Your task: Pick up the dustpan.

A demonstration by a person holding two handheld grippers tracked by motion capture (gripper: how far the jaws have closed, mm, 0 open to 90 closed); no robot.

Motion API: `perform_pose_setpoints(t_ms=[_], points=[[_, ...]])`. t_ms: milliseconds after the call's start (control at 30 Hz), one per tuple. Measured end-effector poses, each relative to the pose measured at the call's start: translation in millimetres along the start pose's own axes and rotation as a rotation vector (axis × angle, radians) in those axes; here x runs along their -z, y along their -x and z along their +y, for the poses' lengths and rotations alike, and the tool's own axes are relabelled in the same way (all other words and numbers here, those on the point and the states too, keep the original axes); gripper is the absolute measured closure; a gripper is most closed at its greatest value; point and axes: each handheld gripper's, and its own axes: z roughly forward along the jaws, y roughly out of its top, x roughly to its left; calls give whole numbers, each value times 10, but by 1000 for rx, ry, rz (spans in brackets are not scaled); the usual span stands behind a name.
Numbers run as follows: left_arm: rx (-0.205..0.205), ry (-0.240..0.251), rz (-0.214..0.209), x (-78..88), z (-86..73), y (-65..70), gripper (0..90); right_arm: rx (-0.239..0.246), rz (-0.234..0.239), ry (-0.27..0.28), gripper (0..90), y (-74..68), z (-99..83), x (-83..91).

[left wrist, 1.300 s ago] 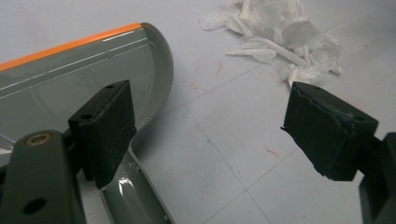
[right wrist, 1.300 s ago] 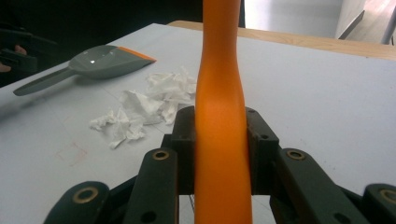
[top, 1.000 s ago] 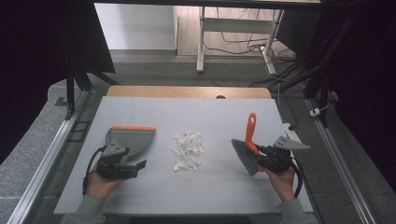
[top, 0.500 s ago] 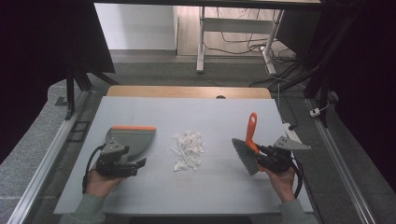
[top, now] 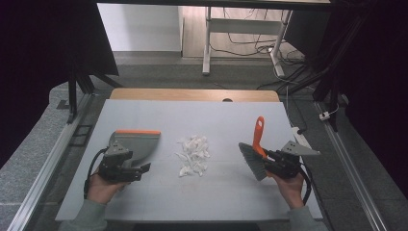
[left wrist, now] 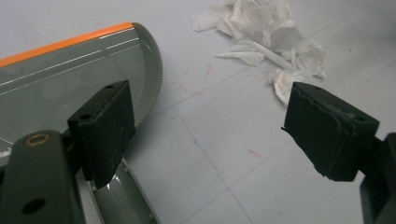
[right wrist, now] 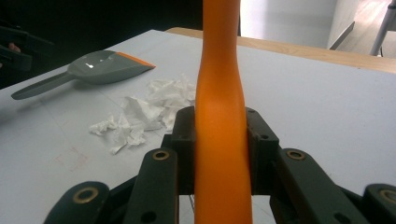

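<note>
there, paper scraps (top: 193, 155) mid-table (top: 226, 120); dustpan (top: 137, 143) left, brush (top: 256, 151) right.

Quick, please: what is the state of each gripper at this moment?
Left gripper: open, holding nothing; the dustpan lies beside one jaw.
Right gripper: closed on the orange handle of the brush.

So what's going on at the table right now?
A person is set up to sweep shredded paper. The right gripper is clamped on the orange handle of a small brush, held right of the paper scraps. The left gripper has its jaws open beside the grey dustpan, which lies flat on the table left of the pile, not gripped. The scraps sit loose in the middle, unswept.
</note>
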Motion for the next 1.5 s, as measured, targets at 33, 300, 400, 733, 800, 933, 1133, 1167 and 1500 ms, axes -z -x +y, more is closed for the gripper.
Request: perform_pose_setpoints(t_ms=[33, 300, 400, 733, 800, 933, 1133, 1167, 1500], points=[[0, -3, 5, 31, 19, 21, 173, 3, -7, -4, 701, 4, -1, 9], [1, -8, 30, 129, 51, 61, 168, -5, -8, 5, 702, 47, 8, 3], [20, -23, 55, 147, 55, 33, 154, -6, -5, 8, 701, 47, 8, -16], [131, -64, 130, 293, 31, -182, 122, -8, 5, 1, 701, 28, 4, -44], [150, -66, 155, 310, 12, -221, 121, -8, 9, 2, 701, 25, 9, -49], [169, -88, 161, 319, -24, -273, 121, -10, 10, 3, 701, 31, 10, -68], [211, -138, 181, 210, -105, -334, 101, -3, 7, -4, 701, 39, 13, -96], [224, -143, 184, 184, -121, -349, 91, -3, 8, -4, 701, 38, 14, -99], [292, -197, 146, -89, -238, -443, 95, -2, 5, -8, 701, 39, 12, -110]])
